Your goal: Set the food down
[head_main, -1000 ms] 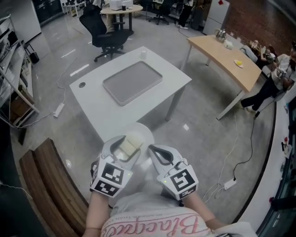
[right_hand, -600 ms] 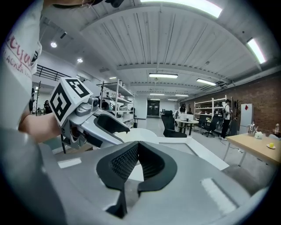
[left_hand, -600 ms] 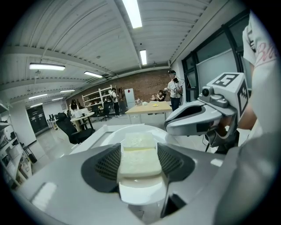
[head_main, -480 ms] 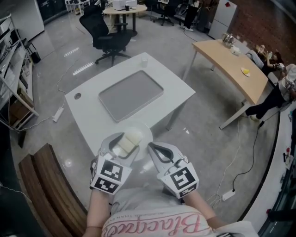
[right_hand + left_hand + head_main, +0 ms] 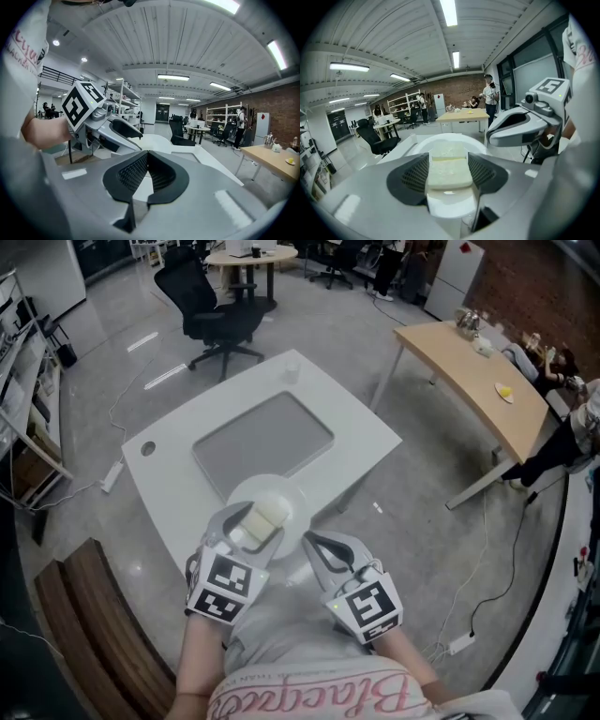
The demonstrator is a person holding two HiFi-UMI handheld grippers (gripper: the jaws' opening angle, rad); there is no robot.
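Note:
A pale yellow block of food (image 5: 262, 518) sits between the jaws of my left gripper (image 5: 253, 521), which is shut on it. In the left gripper view the food (image 5: 447, 171) fills the gap of the left gripper (image 5: 447, 165), just above a round white plate (image 5: 440, 138). My right gripper (image 5: 307, 542) is shut on the near rim of that plate (image 5: 292, 495). In the right gripper view the right gripper (image 5: 146, 155) has its tips pinched together at the plate's edge. The plate hangs over the front of the white table (image 5: 366, 432); whether it touches I cannot tell.
A grey tray (image 5: 262, 439) lies in the middle of the table, with a small white cup (image 5: 292, 360) at the far corner. A black office chair (image 5: 214, 320) stands beyond. A wooden table (image 5: 469, 371) is at the right, and a brown bench (image 5: 84, 615) at the near left.
The table has come closer. The plate and the food, earlier over the floor in front of the table, are now over its front part. Both grips are unchanged.

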